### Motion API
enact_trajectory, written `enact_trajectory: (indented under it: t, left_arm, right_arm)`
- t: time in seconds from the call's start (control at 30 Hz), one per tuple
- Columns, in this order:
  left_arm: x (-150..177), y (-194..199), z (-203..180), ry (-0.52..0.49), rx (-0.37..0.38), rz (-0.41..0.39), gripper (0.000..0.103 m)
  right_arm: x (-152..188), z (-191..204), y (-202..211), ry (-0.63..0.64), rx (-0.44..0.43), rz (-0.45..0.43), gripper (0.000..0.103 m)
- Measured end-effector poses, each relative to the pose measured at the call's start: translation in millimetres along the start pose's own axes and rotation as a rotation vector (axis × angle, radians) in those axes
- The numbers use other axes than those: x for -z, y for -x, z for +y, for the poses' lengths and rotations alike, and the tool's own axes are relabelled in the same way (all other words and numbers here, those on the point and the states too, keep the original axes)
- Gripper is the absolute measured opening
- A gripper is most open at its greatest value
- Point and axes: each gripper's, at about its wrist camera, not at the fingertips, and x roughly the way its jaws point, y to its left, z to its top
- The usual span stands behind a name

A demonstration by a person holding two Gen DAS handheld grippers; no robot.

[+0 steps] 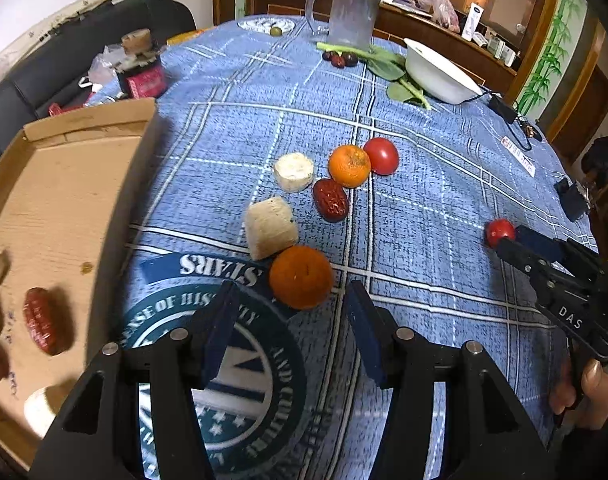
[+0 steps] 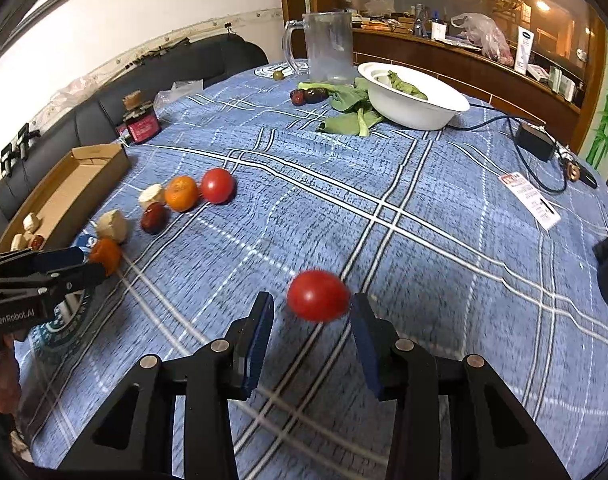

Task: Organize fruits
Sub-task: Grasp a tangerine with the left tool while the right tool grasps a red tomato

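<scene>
My left gripper (image 1: 291, 320) is open just above the blue checked tablecloth, and a mandarin (image 1: 301, 276) lies right in front of its fingertips, untouched. Beyond it sit two white banana chunks (image 1: 269, 226), a red date (image 1: 331, 200), a second mandarin (image 1: 350, 165) and a tomato (image 1: 382, 156). My right gripper (image 2: 312, 334) is open too. A small tomato (image 2: 318, 295) rests on the cloth just ahead of its tips, blurred and not pinched. The cardboard box (image 1: 63, 184) at the left holds dates and white pieces.
At the far side stand a white bowl (image 2: 416, 100) with greens, loose leaf vegetables (image 2: 352, 116), a glass pitcher (image 2: 330, 48) and dark dates (image 2: 306, 96). A red-labelled jar (image 2: 141, 122) stands by the box. A black adapter with cable (image 2: 534, 142) lies right.
</scene>
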Motion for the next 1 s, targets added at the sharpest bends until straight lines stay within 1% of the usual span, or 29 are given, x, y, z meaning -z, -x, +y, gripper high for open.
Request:
enact_trajectory:
  t: [0.07, 0.1, 0.13, 0.17, 0.2, 0.23, 0.27, 0.33, 0.43, 0.53, 0.87, 1.0]
  left_arm:
    - [-2, -9, 0, 0.000, -0.004, 0.013, 0.053]
    - [-2, -10, 0, -0.003, -0.008, 0.006, 0.054]
    - [-3, -11, -1, -0.013, -0.012, -0.005, 0.054]
    - [-4, -12, -3, -0.025, -0.018, -0.012, 0.052]
    - [-5, -13, -3, -0.031, -0.019, -0.016, 0.049]
    - [-5, -14, -4, -0.040, -0.025, -0.023, 0.042]
    - [-5, -14, -4, -0.050, -0.030, -0.028, 0.039]
    - [-5, -13, -4, -0.057, -0.006, -0.028, 0.031]
    - [-4, -10, -2, -0.057, 0.008, -0.024, 0.031]
    - [0, -3, -1, -0.058, 0.007, -0.034, 0.031]
    - [11, 42, 9, -0.074, -0.026, -0.119, 0.031]
    - [11, 53, 16, -0.068, -0.033, -0.140, 0.031]
  right_arm:
    - [-2, 0, -7, 0.006, 0.018, 0.008, 0.041]
    - [-3, -1, -10, 0.003, 0.018, 0.009, 0.040]
    - [-3, -2, -11, -0.002, 0.020, 0.009, 0.035]
    - [-3, -3, -11, -0.006, 0.017, 0.007, 0.034]
    - [-2, -4, -11, -0.010, 0.012, 0.005, 0.034]
    - [-1, -4, -10, -0.011, 0.010, 0.004, 0.034]
    - [-1, -4, -10, -0.010, 0.007, 0.004, 0.034]
    - [0, -2, -6, -0.010, -0.006, 0.002, 0.034]
    - [1, 3, 1, -0.005, -0.020, -0.009, 0.033]
    - [1, 11, 10, 0.002, -0.037, -0.022, 0.033]
    - [-2, 51, 38, 0.048, -0.099, -0.069, 0.033]
    - [-4, 67, 45, 0.071, -0.113, -0.079, 0.033]
